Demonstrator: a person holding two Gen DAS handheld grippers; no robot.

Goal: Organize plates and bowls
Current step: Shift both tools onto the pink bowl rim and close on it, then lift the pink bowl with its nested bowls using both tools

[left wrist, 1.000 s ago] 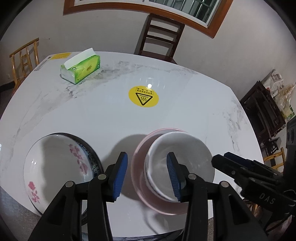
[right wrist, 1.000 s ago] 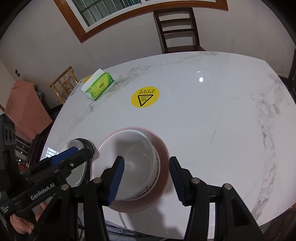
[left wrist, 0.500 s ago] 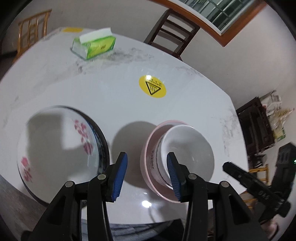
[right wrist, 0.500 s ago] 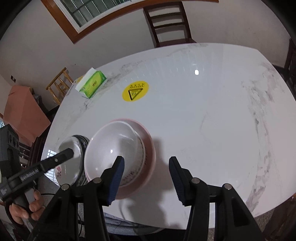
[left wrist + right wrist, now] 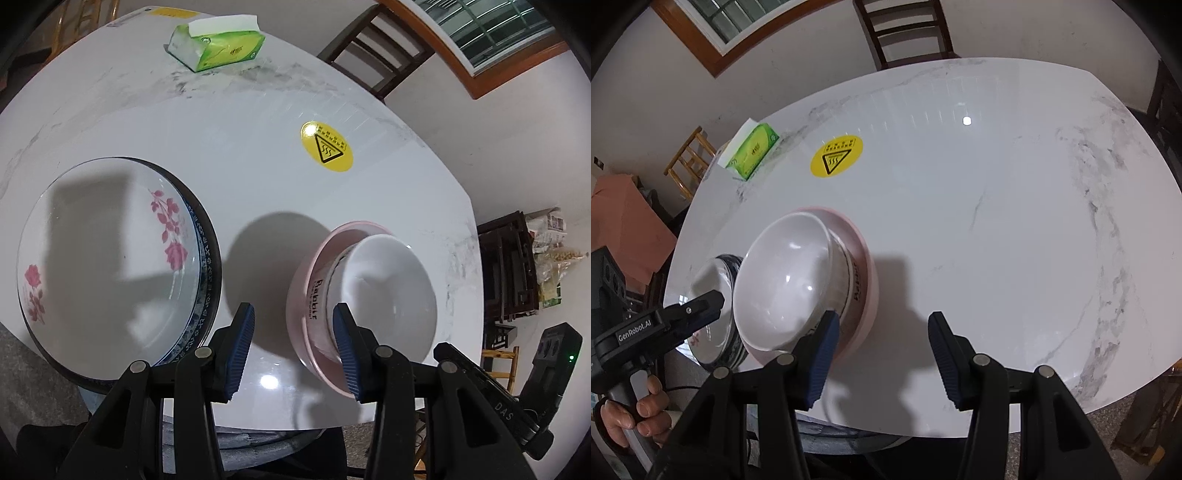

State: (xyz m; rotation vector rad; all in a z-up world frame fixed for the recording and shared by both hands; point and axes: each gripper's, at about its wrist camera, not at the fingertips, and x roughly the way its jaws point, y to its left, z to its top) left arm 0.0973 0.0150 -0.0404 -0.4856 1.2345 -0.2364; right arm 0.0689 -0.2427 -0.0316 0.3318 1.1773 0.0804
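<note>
Near table edge: white bowl [image 5: 391, 291] nested in pink bowl [image 5: 304, 295], beside floral plate [image 5: 103, 254] stacked on a blue-rimmed plate [image 5: 207, 266]. Left gripper [image 5: 291, 347] and right gripper [image 5: 882, 354] both spread apart, holding nothing. Glazed ceramic: likely rigid, slick, breakable, moderately heavy. Best pinched across the rim wall.

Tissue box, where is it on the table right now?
The tissue box sits at the far left of the table, beyond the flowered plate and left of the yellow sticker.
</note>
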